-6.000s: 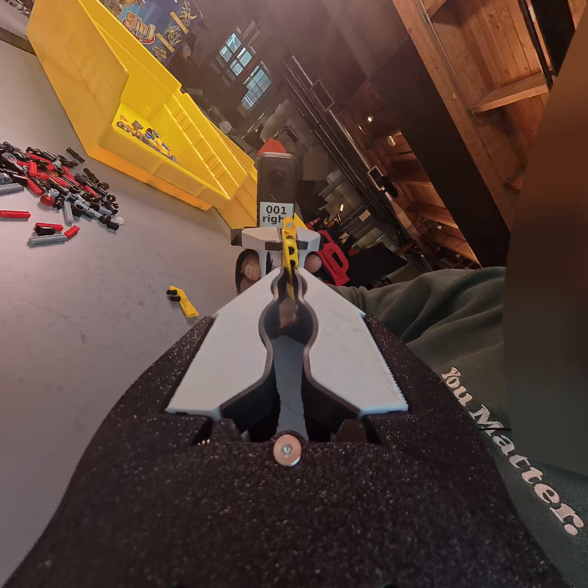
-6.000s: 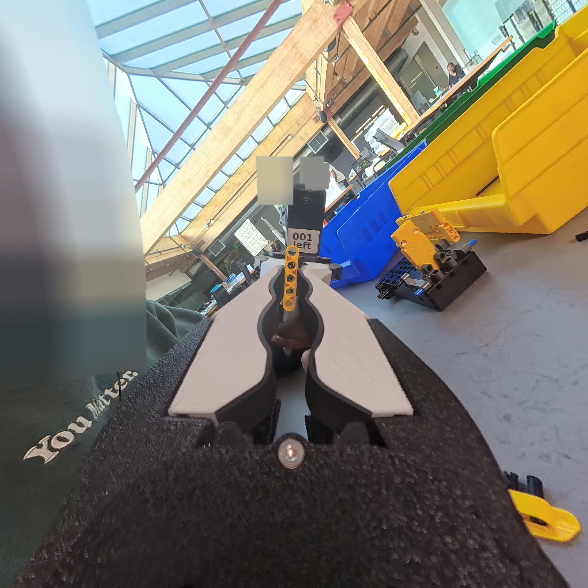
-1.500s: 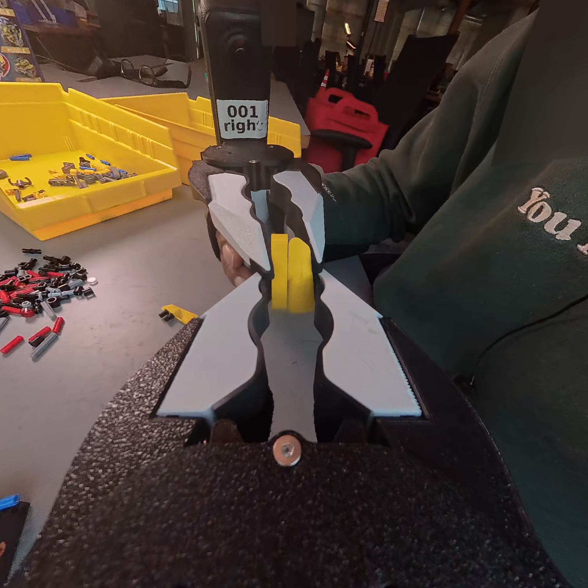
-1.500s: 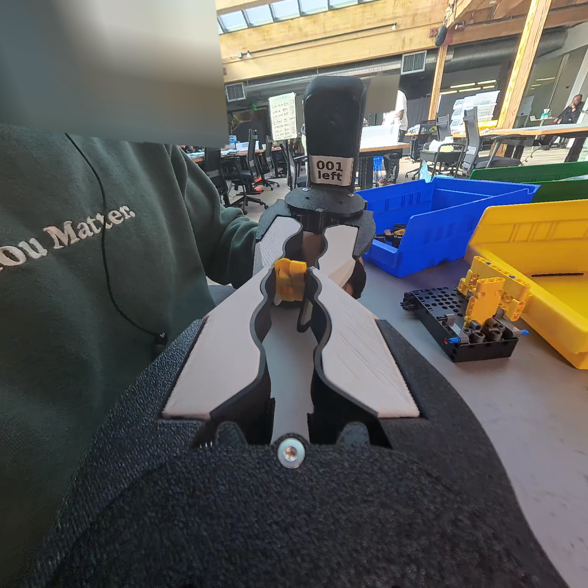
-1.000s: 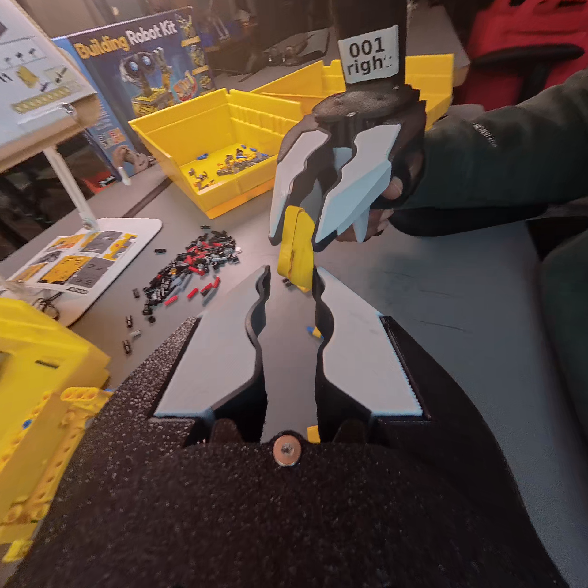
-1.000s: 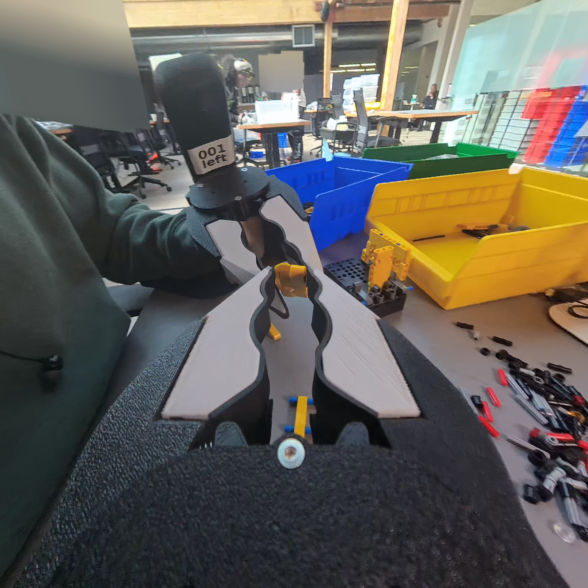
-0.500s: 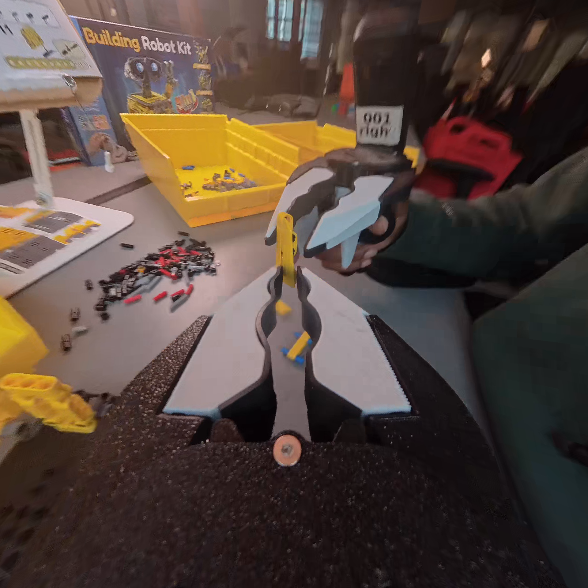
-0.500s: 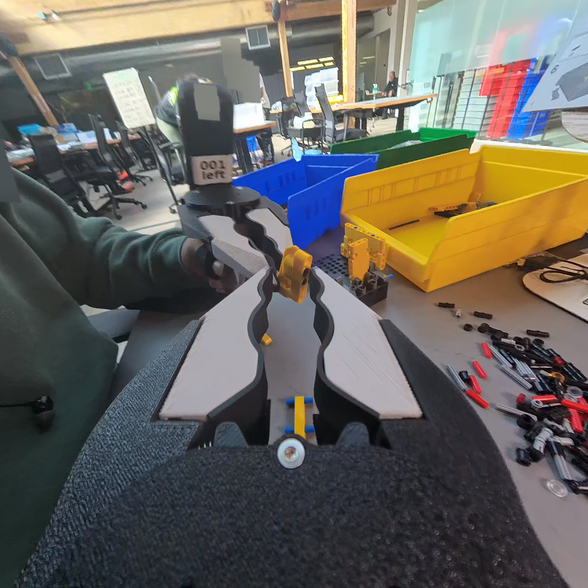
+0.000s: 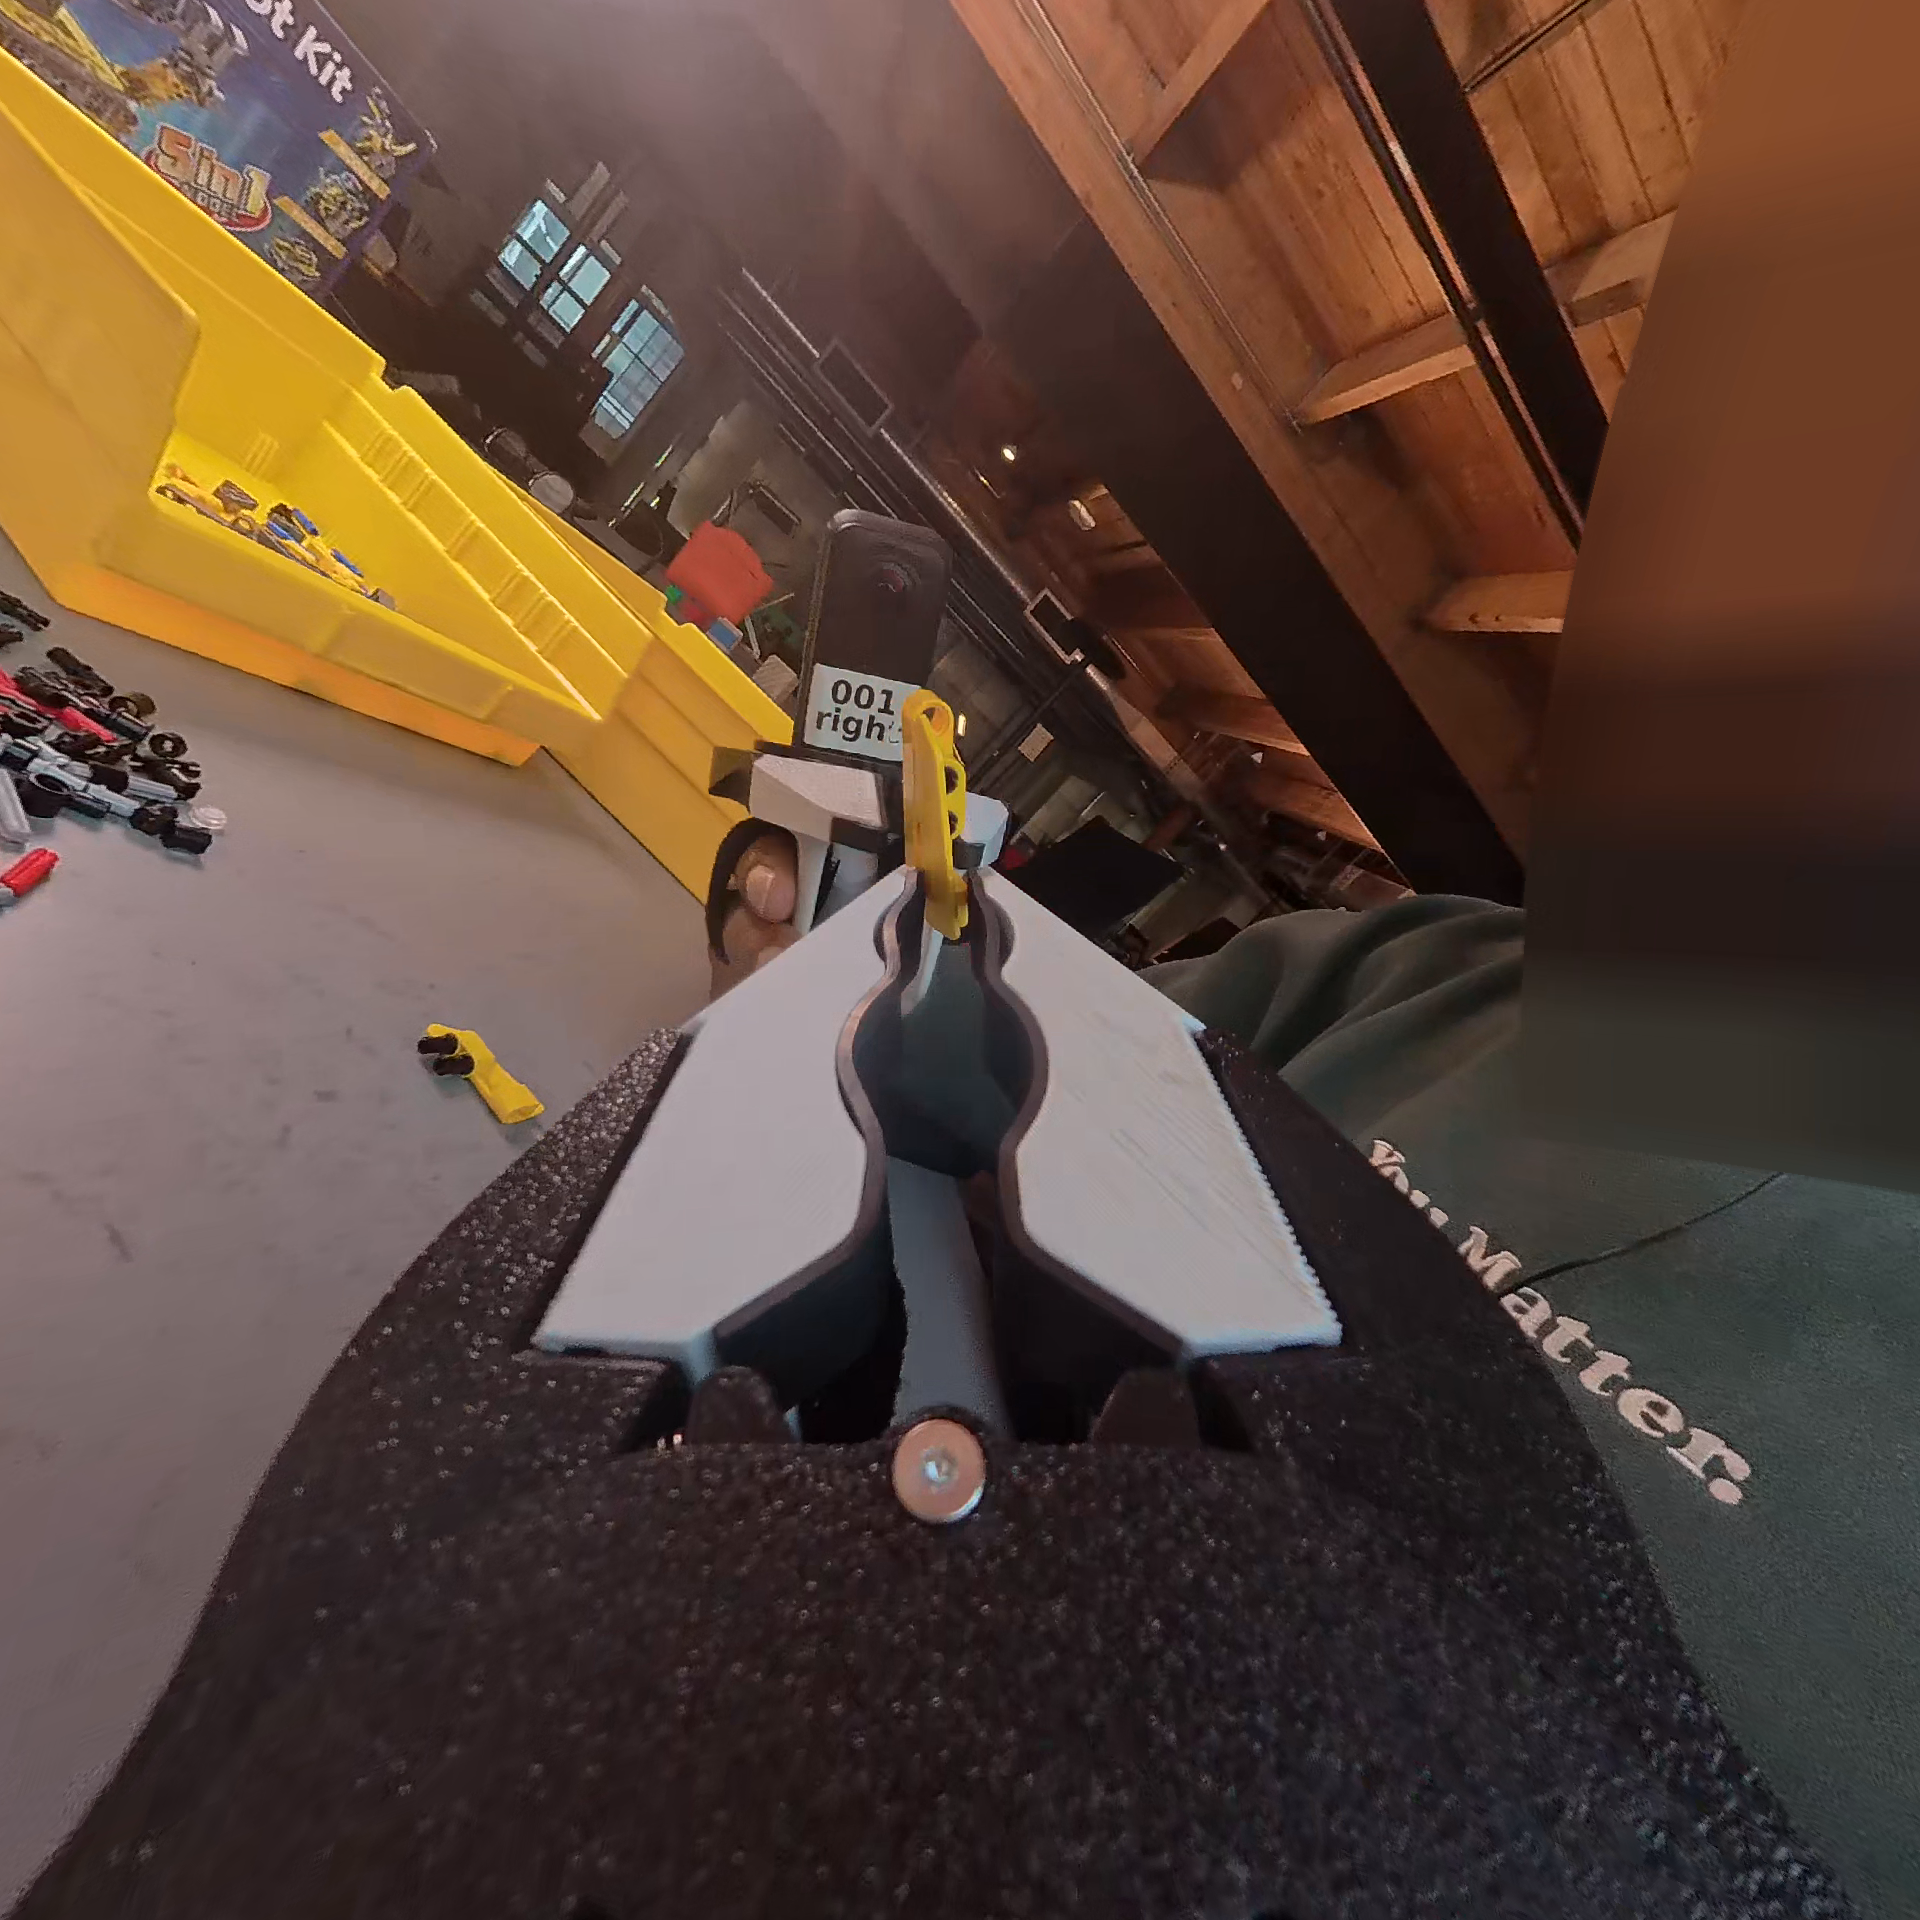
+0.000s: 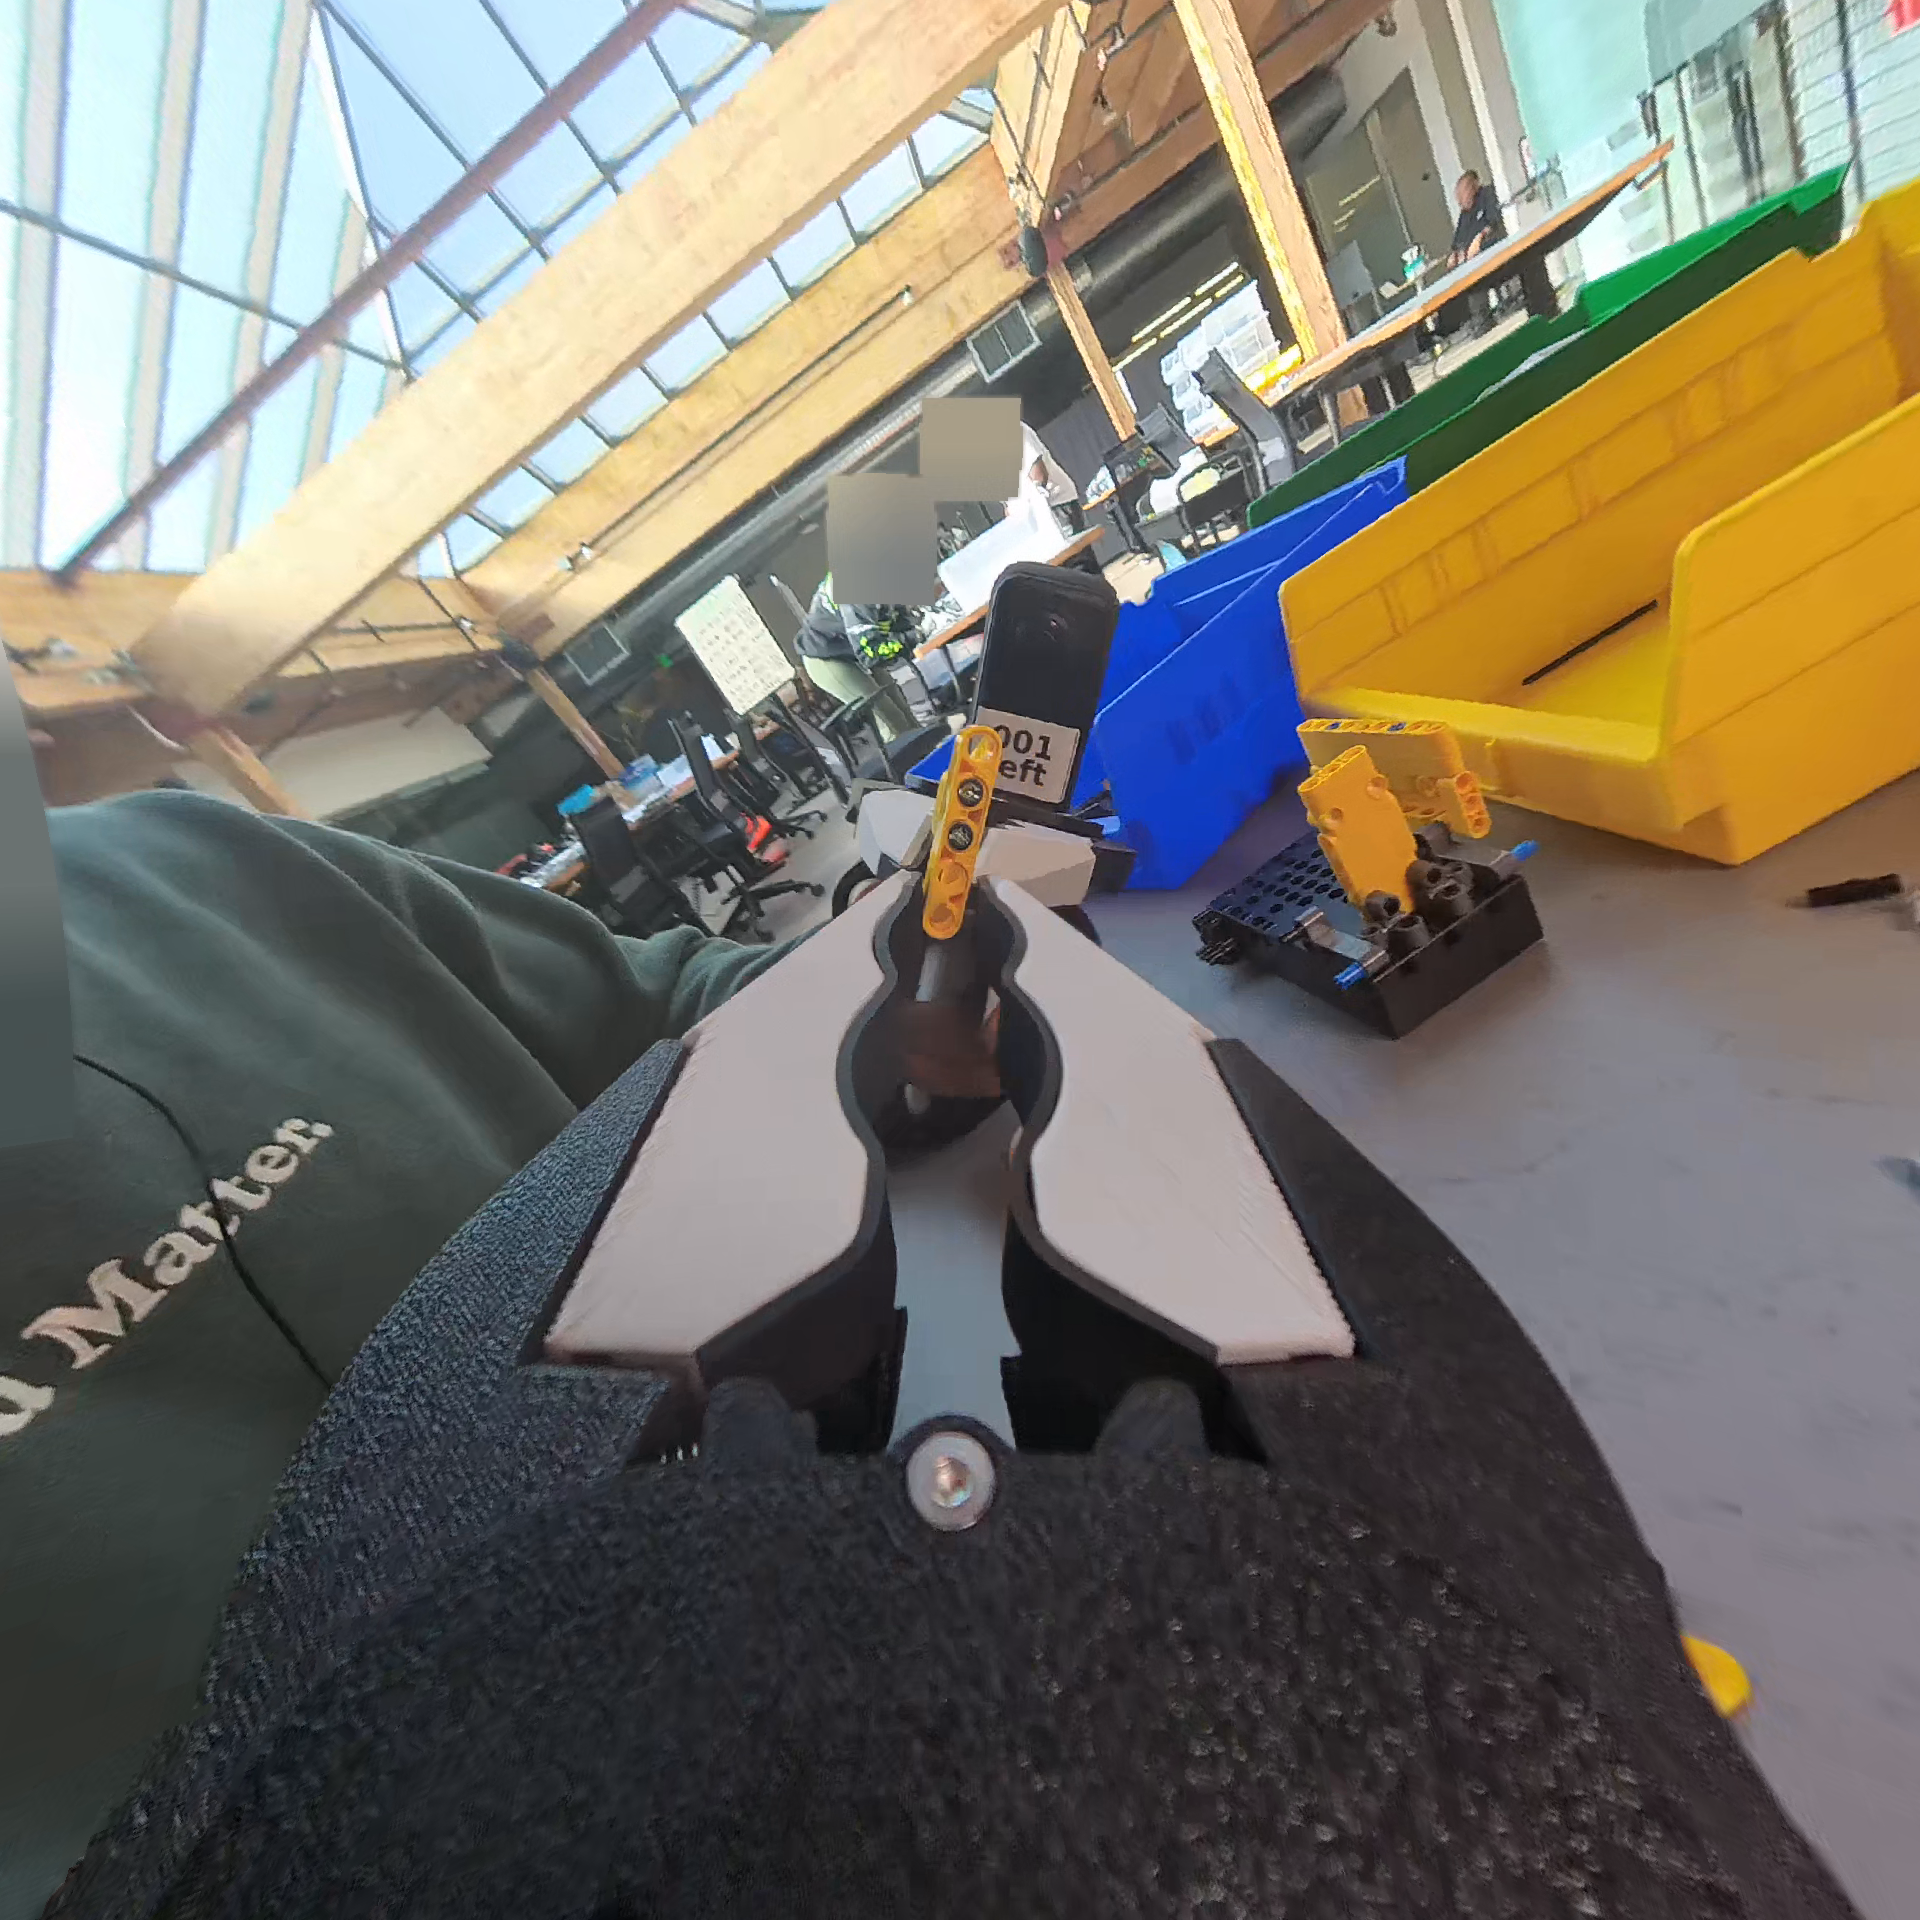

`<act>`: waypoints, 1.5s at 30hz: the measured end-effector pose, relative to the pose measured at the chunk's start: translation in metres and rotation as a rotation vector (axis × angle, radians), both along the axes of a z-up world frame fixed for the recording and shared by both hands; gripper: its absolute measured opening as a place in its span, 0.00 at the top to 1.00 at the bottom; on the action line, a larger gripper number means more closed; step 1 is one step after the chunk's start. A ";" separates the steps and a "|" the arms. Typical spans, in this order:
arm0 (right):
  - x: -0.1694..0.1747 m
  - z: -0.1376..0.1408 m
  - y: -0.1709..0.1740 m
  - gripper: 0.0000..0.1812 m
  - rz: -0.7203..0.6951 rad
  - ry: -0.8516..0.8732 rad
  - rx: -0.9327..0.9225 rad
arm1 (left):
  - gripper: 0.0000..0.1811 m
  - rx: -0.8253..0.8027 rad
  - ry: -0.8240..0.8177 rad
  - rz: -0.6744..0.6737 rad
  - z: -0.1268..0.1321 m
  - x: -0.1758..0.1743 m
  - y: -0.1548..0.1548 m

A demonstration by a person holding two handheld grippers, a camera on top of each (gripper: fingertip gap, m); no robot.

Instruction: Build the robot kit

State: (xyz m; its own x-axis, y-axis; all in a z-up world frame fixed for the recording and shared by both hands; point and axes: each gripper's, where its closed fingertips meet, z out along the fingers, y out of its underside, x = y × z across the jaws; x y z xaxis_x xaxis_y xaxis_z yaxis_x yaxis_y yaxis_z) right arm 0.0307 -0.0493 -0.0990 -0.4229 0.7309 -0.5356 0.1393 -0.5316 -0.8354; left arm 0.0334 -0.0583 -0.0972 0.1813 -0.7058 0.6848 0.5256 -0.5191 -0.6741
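— Grey surface (image 9: 260,1039), yellow bins (image 9: 312,540) behind. See the hand-held grippers?
— Left hand-held gripper (image 9: 940,904) and right hand-held gripper (image 10: 951,914), tip to tip, both clamp one yellow beam (image 10: 961,831) above the surface.

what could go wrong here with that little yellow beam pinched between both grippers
1. The yellow beam is held only at its lower end, at the very tips of the left gripper and right gripper; most of it sticks out, so it may pivot or slip free.
2. The two grippers meet tip to tip, so a small misalignment could twist the beam out.
3. If dropped, it could land near the loose yellow piece on the grey table and be confused with it.
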 end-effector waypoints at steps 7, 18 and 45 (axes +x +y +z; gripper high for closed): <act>-0.001 -0.017 0.001 0.96 0.057 -0.130 -0.077 | 0.94 0.009 0.096 0.064 -0.007 -0.006 0.006; 0.008 -0.067 0.009 0.93 0.008 -0.376 0.422 | 0.97 -0.134 0.229 0.077 -0.035 -0.011 0.014; 0.031 -0.139 0.026 0.91 -0.031 -0.819 0.831 | 0.97 -0.255 0.193 0.118 -0.053 -0.026 0.025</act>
